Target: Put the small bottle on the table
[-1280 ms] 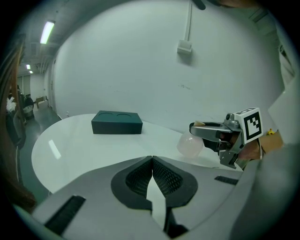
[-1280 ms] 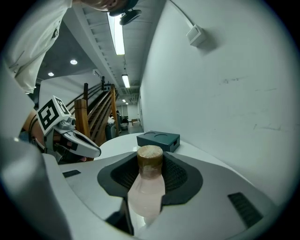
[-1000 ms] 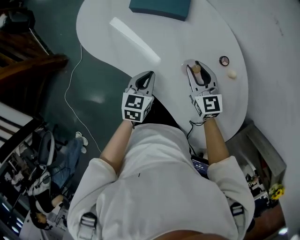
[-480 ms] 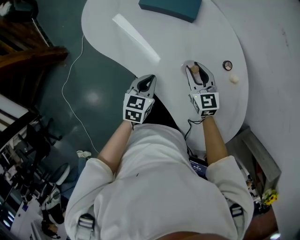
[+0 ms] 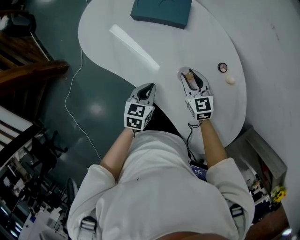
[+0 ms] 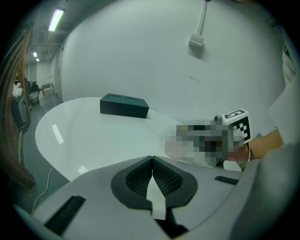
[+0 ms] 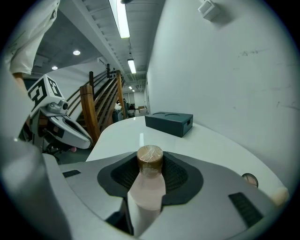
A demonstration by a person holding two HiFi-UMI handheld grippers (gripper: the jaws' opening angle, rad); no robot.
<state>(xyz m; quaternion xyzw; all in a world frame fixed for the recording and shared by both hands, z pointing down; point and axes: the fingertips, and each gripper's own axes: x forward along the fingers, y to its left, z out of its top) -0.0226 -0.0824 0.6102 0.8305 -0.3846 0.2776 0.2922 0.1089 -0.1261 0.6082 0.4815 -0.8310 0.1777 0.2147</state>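
The small bottle [image 7: 148, 186] has a pale pink body and a brown cap, and it lies lengthwise between the pads of my right gripper [image 7: 150, 165], which is shut on it. From the head view the bottle [image 5: 189, 75] and right gripper [image 5: 191, 76] are over the near part of the white table [image 5: 164, 51]. My left gripper [image 5: 149, 86] is at the table's near edge, to the left of the right one. Its jaws meet in the left gripper view [image 6: 152, 162], with only a thin white strip showing behind them.
A dark teal box [image 5: 161, 10] lies at the far side of the table, also seen as the box [image 7: 169, 123] ahead of the right gripper. A small round disc [image 5: 222, 67] and a cream lump [image 5: 230, 80] lie to the right. A dark floor with a cable [image 5: 70, 93] is on the left.
The head view has shifted a little. The right gripper still holds the bottle and has drifted slightly away from the round disc. The left gripper stays by the table's edge.
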